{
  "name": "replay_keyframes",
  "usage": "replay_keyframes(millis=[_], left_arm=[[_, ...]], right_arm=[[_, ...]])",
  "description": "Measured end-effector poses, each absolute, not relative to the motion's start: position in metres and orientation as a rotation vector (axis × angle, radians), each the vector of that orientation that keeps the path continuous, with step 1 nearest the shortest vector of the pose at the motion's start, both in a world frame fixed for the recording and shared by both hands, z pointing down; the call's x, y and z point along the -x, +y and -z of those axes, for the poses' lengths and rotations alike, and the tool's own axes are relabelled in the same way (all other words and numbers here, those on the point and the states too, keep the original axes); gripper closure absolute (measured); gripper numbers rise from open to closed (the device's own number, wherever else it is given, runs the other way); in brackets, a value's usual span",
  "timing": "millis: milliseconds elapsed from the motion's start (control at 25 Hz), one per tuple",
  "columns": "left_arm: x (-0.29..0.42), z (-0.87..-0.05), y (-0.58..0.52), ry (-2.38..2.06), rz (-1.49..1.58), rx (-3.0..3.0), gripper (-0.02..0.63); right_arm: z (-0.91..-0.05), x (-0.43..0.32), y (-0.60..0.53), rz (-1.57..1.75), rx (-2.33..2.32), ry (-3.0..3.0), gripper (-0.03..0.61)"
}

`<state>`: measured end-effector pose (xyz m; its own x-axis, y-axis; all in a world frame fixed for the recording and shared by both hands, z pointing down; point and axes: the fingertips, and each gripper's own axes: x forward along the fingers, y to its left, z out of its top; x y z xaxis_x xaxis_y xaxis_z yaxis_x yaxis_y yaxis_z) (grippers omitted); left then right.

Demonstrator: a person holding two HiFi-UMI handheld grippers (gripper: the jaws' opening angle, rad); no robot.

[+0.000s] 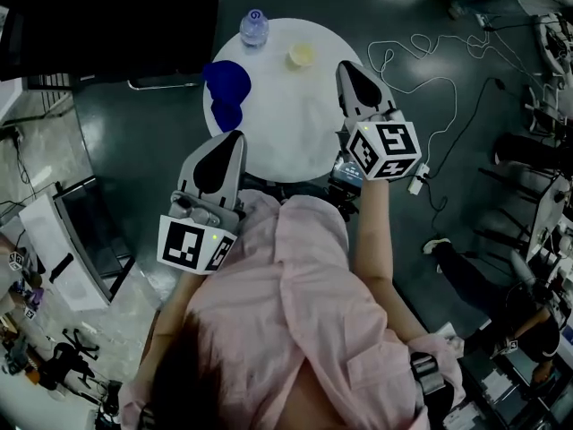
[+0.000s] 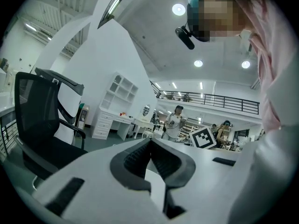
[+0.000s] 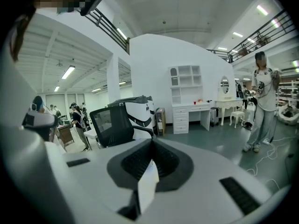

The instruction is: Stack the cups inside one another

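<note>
Your left gripper (image 1: 237,136) and right gripper (image 1: 344,66): jaws closed tip to tip, nothing held. Blue cups (image 1: 227,82) at the table's (image 1: 285,141) left edge; yellow cup (image 1: 301,55) near the far edge.

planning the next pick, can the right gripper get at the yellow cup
Probably yes: the right gripper is close beside the yellow cup, only bare table between. Its jaws are shut and would need opening first.

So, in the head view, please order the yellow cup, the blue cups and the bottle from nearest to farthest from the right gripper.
1. Yellow cup, just left of the right gripper.
2. Bottle, far side, and blue cups, left side: too close to call.
</note>
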<state>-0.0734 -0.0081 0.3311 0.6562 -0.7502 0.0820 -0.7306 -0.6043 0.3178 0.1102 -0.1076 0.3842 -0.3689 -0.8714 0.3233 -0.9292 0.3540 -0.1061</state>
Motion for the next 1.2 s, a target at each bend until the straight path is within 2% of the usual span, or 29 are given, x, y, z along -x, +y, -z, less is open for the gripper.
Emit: replay_keyframes(millis=[1200], left_arm=[[-0.014,-0.317,0.034,-1.204,0.074,-2.614,0.597]], right_arm=[[-0.33,-0.173,0.019,-0.389,-1.764,-2.506,0.548]])
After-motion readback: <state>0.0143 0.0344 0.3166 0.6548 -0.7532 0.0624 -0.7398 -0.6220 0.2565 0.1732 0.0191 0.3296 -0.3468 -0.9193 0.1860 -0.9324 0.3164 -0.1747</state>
